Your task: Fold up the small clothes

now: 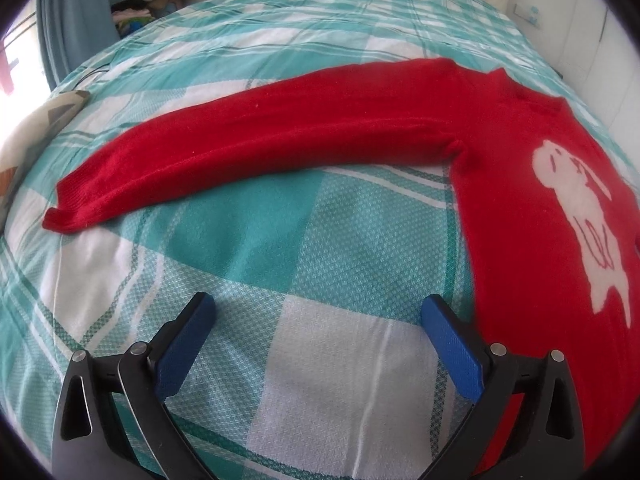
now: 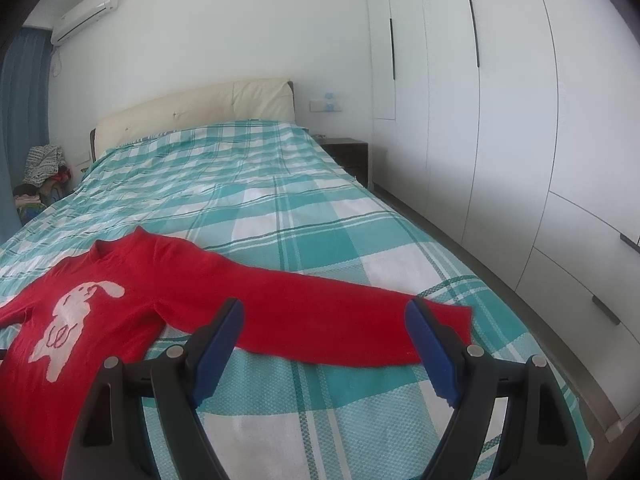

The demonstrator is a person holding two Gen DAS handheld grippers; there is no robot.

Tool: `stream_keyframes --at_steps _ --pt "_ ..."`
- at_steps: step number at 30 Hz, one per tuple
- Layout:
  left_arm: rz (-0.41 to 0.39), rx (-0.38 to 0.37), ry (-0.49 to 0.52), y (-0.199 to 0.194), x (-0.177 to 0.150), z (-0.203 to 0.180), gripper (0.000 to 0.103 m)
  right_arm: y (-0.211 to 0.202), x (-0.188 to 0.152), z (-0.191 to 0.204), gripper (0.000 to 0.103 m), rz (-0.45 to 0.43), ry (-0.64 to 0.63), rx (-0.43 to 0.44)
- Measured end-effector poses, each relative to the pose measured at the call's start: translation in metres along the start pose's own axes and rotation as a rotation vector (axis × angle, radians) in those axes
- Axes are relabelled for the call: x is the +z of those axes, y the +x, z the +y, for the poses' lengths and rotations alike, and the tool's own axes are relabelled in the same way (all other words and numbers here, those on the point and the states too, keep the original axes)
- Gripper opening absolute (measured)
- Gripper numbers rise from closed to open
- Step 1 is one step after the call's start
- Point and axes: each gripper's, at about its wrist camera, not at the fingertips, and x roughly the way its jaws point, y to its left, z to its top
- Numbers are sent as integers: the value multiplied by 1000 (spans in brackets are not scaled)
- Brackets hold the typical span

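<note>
One red sweater point(image 1: 520, 208) flat on bed point(image 1: 320, 380) — sleeves spread.

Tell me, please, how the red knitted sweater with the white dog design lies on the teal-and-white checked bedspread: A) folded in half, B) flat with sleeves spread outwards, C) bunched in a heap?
B: the red knitted sweater lies flat on the checked bedspread, each view showing one sleeve stretched sideways.
</note>
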Motion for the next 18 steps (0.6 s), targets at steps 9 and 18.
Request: stream_keyframes --at_steps 9,18 --pt "14 3 -1 4 0 0 103 3 -1 4 82 10 -21 1" --pt "45 -45 -2 7 3 4 103 7 -2 3 82 27 -15 -2"
